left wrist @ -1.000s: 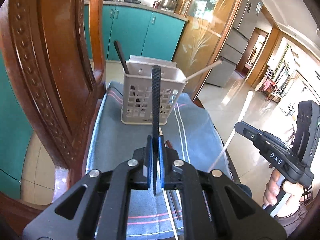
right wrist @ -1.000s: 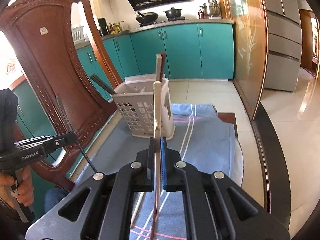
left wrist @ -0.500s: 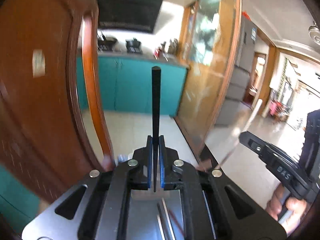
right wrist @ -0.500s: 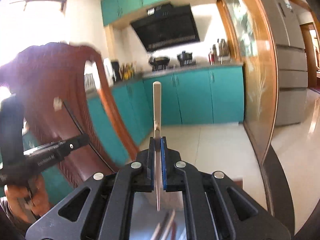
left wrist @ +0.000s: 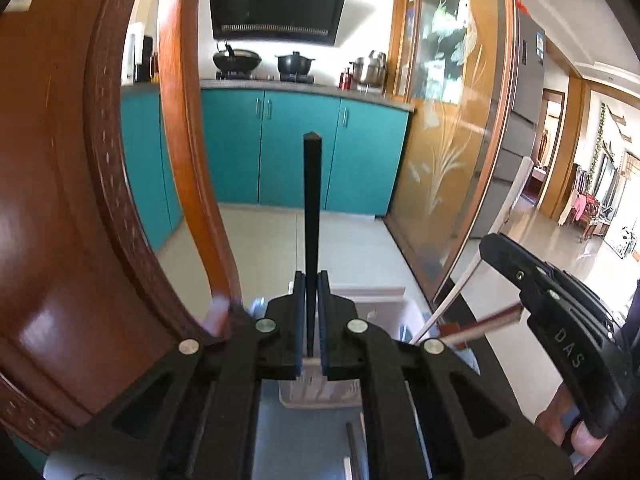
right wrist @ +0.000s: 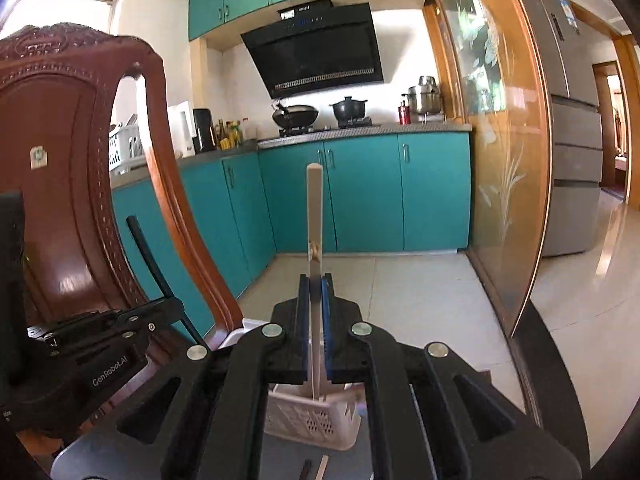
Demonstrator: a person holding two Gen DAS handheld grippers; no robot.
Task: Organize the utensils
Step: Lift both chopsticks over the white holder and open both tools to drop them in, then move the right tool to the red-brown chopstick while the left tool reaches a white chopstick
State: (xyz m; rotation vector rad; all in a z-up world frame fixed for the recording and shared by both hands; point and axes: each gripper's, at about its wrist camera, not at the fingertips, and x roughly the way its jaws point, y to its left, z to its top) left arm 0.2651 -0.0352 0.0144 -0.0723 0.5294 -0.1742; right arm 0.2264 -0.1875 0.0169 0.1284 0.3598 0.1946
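Chopsticks, 1 black (left wrist: 311, 216) clamped in the left hand-held gripper (left wrist: 311, 320) and 1 pale (right wrist: 314, 216) in the right hand-held gripper (right wrist: 315, 328), have both risen since 1 second ago; the white basket (right wrist: 312, 420) now sits low beneath them, so dropping in looks next.

Each camera is sitting just behind its own claw, looking forward along the fingers and slightly downward, toward the kitchen. Both views are sharing the teal cabinets (left wrist: 296, 152), the hood (right wrist: 316, 52), the chair back (left wrist: 60, 200) at left and the white basket (right wrist: 312, 416) close below.
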